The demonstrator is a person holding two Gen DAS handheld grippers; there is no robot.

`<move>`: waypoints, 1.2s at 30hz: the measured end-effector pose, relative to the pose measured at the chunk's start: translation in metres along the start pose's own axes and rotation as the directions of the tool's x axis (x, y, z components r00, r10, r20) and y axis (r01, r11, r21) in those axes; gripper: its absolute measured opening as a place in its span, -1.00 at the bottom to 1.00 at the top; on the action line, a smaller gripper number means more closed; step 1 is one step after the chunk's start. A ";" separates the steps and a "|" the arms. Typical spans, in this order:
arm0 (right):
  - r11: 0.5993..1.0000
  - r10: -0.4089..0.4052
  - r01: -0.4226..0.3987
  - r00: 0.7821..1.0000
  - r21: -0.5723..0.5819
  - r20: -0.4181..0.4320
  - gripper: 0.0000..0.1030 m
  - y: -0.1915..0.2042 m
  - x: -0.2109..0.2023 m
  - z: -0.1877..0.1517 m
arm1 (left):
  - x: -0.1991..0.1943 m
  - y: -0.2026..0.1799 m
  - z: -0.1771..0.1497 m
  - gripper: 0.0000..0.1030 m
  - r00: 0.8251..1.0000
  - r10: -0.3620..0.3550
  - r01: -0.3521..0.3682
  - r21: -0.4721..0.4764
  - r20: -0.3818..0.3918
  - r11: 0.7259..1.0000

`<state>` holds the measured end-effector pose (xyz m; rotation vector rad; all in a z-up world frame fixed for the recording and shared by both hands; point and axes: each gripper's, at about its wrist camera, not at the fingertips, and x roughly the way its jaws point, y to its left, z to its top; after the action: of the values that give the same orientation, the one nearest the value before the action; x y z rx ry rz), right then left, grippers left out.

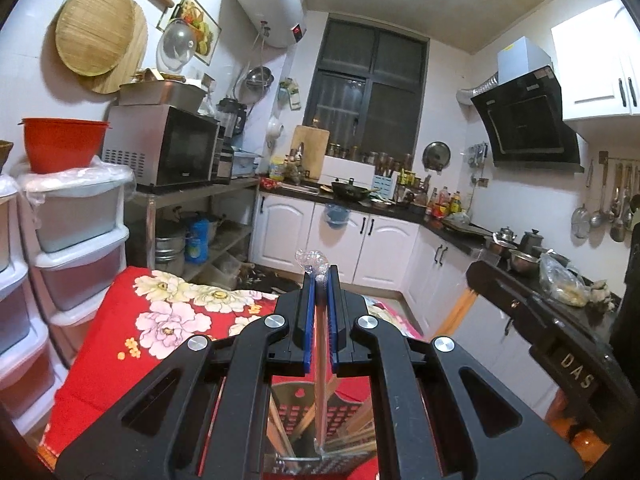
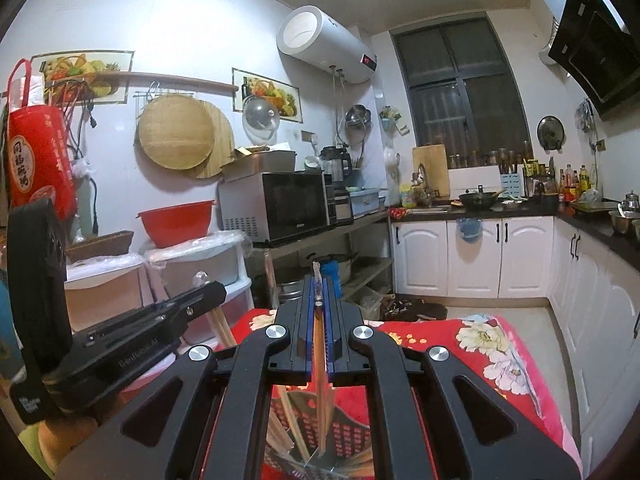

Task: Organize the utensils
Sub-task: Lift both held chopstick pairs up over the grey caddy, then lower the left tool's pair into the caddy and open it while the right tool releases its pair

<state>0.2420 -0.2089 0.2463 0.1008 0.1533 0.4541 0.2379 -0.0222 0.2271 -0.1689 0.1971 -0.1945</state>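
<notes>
In the left wrist view my left gripper is shut on a wooden chopstick in a clear plastic sleeve. The sleeve's crumpled end sticks out past the blue pads. The stick hangs down into a perforated metal utensil holder with several chopsticks in it. In the right wrist view my right gripper is shut on another sleeved chopstick above the same holder. The left gripper shows at the left of that view, with its chopsticks hanging below it.
The holder stands on a table under a red floral cloth. Stacked plastic drawers with a red bowl stand at the left, a microwave behind. White cabinets and a cluttered dark counter run along the back and right.
</notes>
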 end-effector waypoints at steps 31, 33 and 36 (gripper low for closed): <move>0.994 -0.041 0.056 0.989 0.099 -0.142 -0.91 -0.042 0.052 -0.068 | 0.063 0.002 -0.076 -0.97 0.988 0.043 -0.038 0.036 -0.146 0.999; 0.994 -0.036 0.051 0.988 0.099 -0.153 -0.91 -0.042 0.053 -0.073 | 0.064 0.003 -0.078 -0.97 0.987 0.040 -0.035 0.035 -0.153 0.999; 0.995 -0.029 0.045 0.986 0.094 -0.166 -0.91 -0.040 0.052 -0.077 | 0.065 0.004 -0.081 -0.97 0.986 0.040 -0.035 0.039 -0.161 0.999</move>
<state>0.2925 -0.2164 0.1588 0.1557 0.3388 0.4175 0.2840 -0.0440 0.1365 -0.1137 0.3576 -0.1742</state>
